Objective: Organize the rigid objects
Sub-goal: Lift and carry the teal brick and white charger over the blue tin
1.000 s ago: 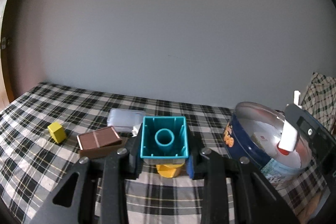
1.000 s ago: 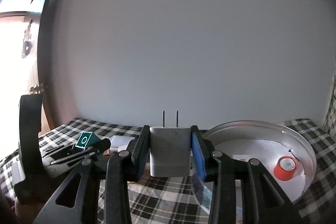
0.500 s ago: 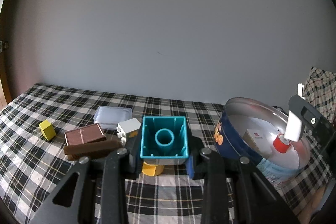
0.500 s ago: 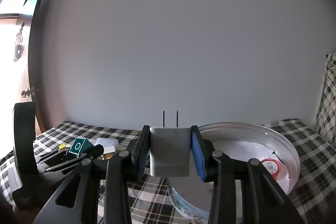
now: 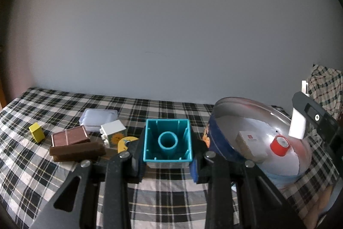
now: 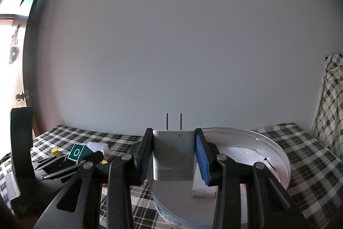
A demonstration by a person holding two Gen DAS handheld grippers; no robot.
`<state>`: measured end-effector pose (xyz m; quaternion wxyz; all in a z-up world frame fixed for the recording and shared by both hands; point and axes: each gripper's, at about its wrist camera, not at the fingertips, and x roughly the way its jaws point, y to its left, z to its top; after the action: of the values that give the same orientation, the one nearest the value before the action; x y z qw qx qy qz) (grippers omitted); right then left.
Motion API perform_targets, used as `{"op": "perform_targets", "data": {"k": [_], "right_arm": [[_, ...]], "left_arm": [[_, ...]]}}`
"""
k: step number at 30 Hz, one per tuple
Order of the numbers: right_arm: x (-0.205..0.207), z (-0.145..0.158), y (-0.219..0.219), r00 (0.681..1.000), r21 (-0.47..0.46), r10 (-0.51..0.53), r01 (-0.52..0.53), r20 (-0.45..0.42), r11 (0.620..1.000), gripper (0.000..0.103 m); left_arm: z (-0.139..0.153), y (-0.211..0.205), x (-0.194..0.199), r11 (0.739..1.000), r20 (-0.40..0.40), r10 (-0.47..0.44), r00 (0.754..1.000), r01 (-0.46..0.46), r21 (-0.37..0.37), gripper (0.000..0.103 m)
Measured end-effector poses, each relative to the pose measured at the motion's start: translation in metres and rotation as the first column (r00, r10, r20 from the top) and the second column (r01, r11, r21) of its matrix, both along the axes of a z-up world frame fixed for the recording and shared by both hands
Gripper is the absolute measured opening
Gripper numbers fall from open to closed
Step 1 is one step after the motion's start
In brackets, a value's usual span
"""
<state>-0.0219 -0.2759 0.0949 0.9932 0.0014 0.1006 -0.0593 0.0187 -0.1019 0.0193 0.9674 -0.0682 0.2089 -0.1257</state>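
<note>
The left gripper [image 5: 168,164] has its jaws clenched on a teal block [image 5: 167,143], hollow underside facing the camera, held above the plaid cloth [image 5: 64,181] just left of a round blue tin [image 5: 216,143]. The right gripper [image 6: 173,164] grasps a white charger [image 6: 173,156], its two prongs pointing up, over the near rim of the same tin [image 6: 278,156]. Inside the tin lie a red roll of tape [image 5: 279,145] and a small white box [image 5: 249,144] on a white lining. On the cloth to the left of the teal block sit a white toy brick [image 5: 112,132], a yellow curved piece [image 5: 124,143] just beside it, brown chocolate-like bars [image 5: 75,144], a small yellow block [image 5: 36,135] well apart, and a clear plastic case [image 5: 97,116] behind them.
</note>
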Motion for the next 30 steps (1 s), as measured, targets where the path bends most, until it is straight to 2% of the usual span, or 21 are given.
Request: {"op": "perform_targets", "data": {"k": [23,30], "right_arm": [[0.023,-0.016,-0.017,0.994,0.010,-0.103,0.102,0.023,0.995,0.041],[0.030,-0.021,-0.029,0.990,0.014,-0.141,0.141,0.027,0.990,0.041]], "left_arm": [[0.004,-0.054,0.003,0.998,0.037,-0.057,0.998,0.056,0.028,0.030],[0.009,-0.065,0.005,0.998,0.050,-0.070,0.996,0.069,0.013,0.030]]}}
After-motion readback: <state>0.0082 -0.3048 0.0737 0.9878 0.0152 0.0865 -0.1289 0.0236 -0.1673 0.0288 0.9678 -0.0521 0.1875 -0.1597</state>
